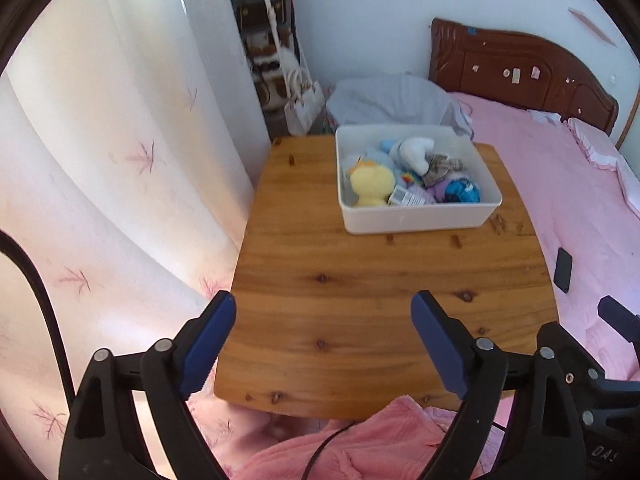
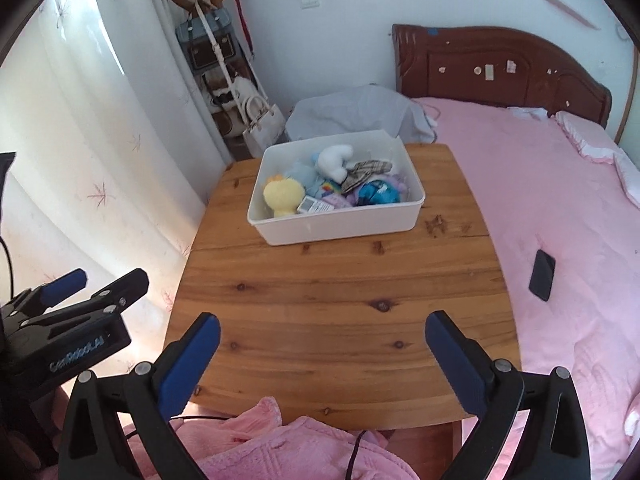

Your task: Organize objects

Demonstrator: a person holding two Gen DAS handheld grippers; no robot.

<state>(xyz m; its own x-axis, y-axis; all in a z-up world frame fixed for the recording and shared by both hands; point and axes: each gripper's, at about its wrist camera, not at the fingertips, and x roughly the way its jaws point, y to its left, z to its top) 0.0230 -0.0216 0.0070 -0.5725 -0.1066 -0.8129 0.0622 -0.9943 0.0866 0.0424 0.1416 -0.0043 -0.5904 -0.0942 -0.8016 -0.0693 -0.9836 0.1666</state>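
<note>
A white bin stands at the far side of a wooden table. It holds several items: a yellow plush duck, a white and blue plush, a plaid cloth, a blue packet and a small white box. My left gripper is open and empty over the table's near edge. My right gripper is open and empty over the near edge too. The left gripper also shows in the right wrist view.
A pink bed with a dark wooden headboard lies to the right, with a black phone on it. White curtains hang at the left. Bags hang on a rack behind the table. Pink fabric lies below the grippers.
</note>
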